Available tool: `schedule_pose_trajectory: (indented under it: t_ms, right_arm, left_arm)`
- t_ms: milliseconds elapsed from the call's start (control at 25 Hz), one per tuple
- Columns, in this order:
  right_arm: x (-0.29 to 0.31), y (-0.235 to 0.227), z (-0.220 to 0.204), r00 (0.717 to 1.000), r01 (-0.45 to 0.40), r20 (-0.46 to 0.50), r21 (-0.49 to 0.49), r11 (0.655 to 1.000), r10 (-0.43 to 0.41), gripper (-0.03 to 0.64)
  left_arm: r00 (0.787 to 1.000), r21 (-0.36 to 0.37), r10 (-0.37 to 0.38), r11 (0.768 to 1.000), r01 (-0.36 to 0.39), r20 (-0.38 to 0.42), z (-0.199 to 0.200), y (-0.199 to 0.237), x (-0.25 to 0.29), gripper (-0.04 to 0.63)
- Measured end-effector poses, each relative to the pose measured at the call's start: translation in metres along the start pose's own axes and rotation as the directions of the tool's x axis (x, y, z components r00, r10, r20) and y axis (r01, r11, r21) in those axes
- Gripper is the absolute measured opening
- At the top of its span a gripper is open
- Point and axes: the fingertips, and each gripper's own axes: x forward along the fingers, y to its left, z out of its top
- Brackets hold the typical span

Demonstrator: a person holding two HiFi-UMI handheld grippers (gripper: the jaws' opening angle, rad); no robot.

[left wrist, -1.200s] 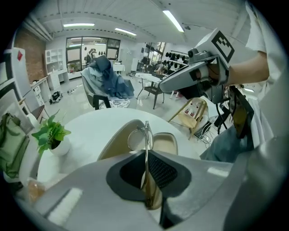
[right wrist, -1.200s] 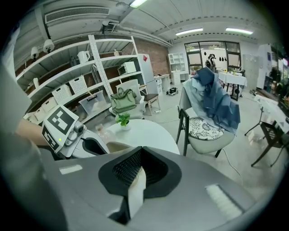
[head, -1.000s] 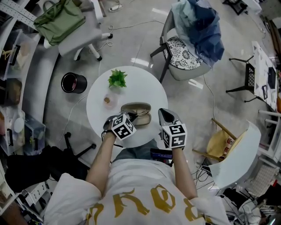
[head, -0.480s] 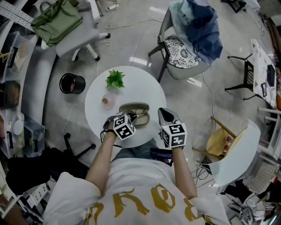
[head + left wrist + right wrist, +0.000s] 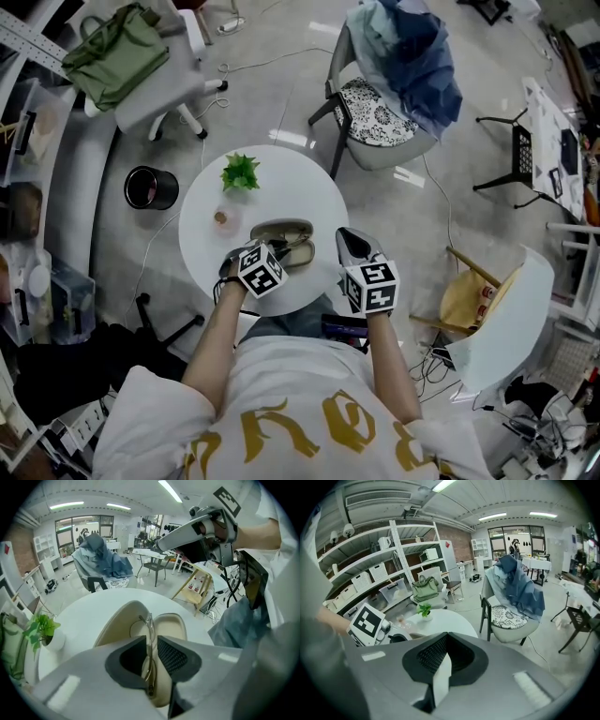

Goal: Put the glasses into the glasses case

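From the head view: one round table (image 5: 202,253), one open case (image 5: 281,230) on it, and one potted plant (image 5: 241,172) at the far side. The left gripper (image 5: 281,255) is right over the case. The right gripper (image 5: 349,239) hangs at the table's edge, beside the case.

Left gripper view now: the jaws are almost together, pinching one pair of glasses (image 5: 149,634) edge-on by the thin metal frame, just above the case's pale lining. I can't tell whether they touch it. They look light, springy and easily bent, with slick lenses, so I'd hold the frame, gently.

Right gripper view: the jaws are closed on each other with nothing between them.
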Motion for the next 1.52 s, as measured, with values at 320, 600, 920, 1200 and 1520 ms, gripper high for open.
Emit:
schedule_pose_trajectory:
  t_ms: [320,600,920,1200,1520]
  right_arm:
    - [-0.014,0.016,0.012,0.999,-0.006,0.032,-0.047,0.999,0.007,0.023]
    - [-0.038,0.034,0.027,0.994,0.002,0.11,-0.065,0.998,0.005,0.024]
    - [-0.065,0.051,0.04,0.98,0.018,0.198,-0.068,0.998,-0.005,0.023]
    - [-0.081,0.063,0.056,0.964,0.029,0.267,-0.071,0.997,-0.009,0.023]
    - [-0.093,0.082,0.069,0.949,0.021,0.316,-0.098,0.995,0.011,0.023]
  left_arm:
    - [0.978,-0.032,0.138,0.99,-0.135,0.154,0.029,0.013,-0.039,0.083]
    - [0.94,-0.076,0.217,0.976,-0.205,0.264,0.05,0.014,-0.082,0.053]
    - [0.897,-0.107,0.267,0.964,-0.245,0.352,0.069,0.003,-0.119,0.002]
    - [0.788,-0.252,0.337,0.938,-0.236,0.515,0.094,-0.003,-0.174,0.0]
    - [0.676,-0.393,0.402,0.902,-0.177,0.618,0.103,0.003,-0.226,0.0]
